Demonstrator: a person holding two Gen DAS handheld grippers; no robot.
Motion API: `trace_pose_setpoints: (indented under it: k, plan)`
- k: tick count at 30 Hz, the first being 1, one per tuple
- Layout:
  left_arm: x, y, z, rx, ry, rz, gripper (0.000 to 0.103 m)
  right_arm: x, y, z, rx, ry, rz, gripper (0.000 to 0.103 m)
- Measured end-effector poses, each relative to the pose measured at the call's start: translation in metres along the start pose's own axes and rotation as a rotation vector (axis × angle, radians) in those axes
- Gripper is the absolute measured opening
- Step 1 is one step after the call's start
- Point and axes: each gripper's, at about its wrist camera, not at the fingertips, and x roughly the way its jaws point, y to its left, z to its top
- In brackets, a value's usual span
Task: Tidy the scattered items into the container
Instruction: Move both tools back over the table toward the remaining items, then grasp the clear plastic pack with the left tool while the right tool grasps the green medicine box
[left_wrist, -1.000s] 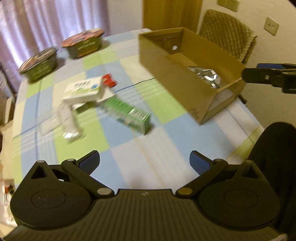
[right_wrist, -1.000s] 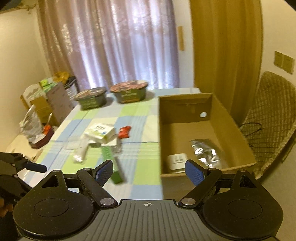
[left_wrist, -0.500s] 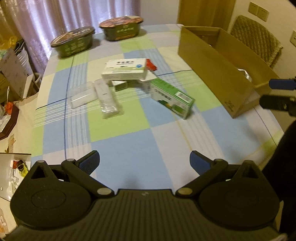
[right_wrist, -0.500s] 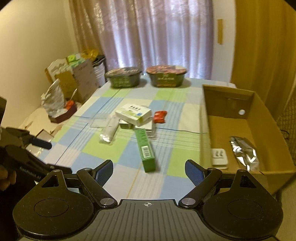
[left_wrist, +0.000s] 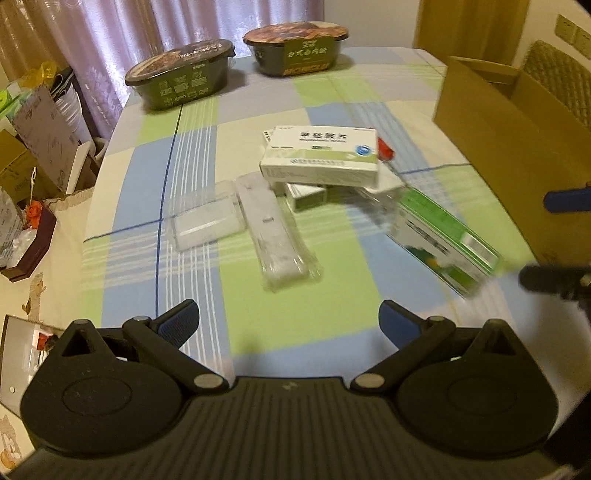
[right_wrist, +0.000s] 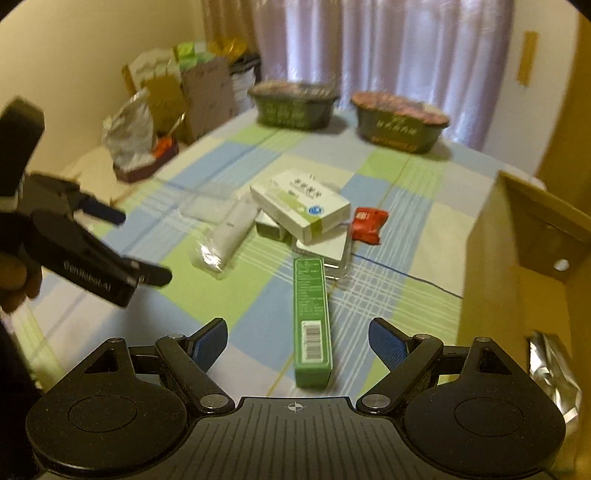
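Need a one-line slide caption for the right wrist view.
Open right gripper lined up over the long green box, cardboard box at right, more packets scattered beyond.

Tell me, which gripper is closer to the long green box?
Right. The right gripper hangs open just over the near end of the long green box. The left gripper is open too, off to the box's side.

curtains (right_wrist: 406, 55): sheer mauve, far ahead of jaws | walls (right_wrist: 92, 44): cream | counter (left_wrist: 258, 295): checked blue-green cloth, below jaws | wicker chair (left_wrist: 561, 77): far right | cardboard clutter (right_wrist: 184, 92): far left
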Motion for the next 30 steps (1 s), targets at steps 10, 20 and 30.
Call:
trace_pose_setpoints:
  k: [10,20,30]
  plan:
    - [0.058,0.019,0.027,-0.073,-0.022,-0.015,0.101,0.064,-0.037,0.005,0.121,0.091,0.075,0.090]
    - [0.087,0.028,0.037,-0.106,0.025,-0.044,0.089,0.078,-0.043,0.003,0.157,0.144,0.088,0.069]
    - [0.112,0.015,0.046,-0.008,0.102,-0.062,0.045,0.084,-0.041,0.002,0.148,0.172,0.088,0.056]
